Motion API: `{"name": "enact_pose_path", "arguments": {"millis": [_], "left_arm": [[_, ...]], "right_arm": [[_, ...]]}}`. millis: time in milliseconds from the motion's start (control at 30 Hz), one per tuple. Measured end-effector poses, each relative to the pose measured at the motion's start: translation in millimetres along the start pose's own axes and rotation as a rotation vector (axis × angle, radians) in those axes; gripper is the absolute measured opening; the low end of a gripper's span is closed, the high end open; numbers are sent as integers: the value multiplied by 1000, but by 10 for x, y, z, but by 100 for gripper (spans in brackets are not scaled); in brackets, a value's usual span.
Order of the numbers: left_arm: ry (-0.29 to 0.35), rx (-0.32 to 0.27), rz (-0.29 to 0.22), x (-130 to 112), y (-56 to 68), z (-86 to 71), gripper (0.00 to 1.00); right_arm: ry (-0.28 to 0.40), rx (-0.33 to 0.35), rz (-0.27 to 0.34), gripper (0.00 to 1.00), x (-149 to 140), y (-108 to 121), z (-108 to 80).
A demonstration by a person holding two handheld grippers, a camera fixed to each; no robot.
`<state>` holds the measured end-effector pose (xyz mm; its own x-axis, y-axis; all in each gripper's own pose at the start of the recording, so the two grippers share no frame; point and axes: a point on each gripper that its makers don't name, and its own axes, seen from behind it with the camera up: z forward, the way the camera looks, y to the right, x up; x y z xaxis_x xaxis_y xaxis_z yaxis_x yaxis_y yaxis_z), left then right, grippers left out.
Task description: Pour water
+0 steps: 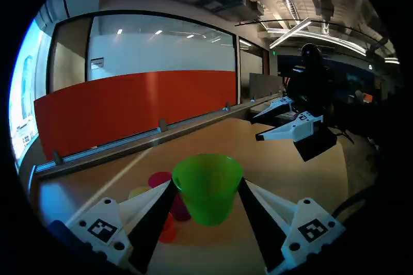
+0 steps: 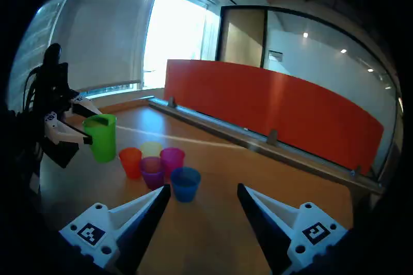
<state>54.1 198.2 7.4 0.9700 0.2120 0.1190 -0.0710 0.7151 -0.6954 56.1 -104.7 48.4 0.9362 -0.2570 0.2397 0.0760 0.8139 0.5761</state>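
The left gripper (image 1: 206, 183) squeezes the green cup (image 1: 208, 200) upright, near the little cups (image 2: 152, 172) on the wooden table (image 2: 222, 233). The right gripper (image 2: 203, 187) is wide open, by the blue cup (image 2: 185, 183)

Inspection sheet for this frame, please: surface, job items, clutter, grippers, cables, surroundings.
Surface: wooden table.
Job's things: green cup held upright, contents cannot be told; orange cup, yellow cup, purple cup, pink cup and blue cup clustered on the table.
Clutter: nothing seen.
Grippers: left gripper shut on the green cup; right gripper open, empty.
Cables: dark cable beside the left gripper.
Surroundings: orange divider along the table's far edge; bright window.
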Motion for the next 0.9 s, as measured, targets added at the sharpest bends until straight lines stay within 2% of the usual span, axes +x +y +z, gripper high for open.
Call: {"name": "enact_pose_path", "arguments": {"millis": [900], "left_arm": [[-1, 20, -19, -99, -25, -279, 85]], "right_arm": [[-74, 103, -23, 100, -282, -193, 670]]}}
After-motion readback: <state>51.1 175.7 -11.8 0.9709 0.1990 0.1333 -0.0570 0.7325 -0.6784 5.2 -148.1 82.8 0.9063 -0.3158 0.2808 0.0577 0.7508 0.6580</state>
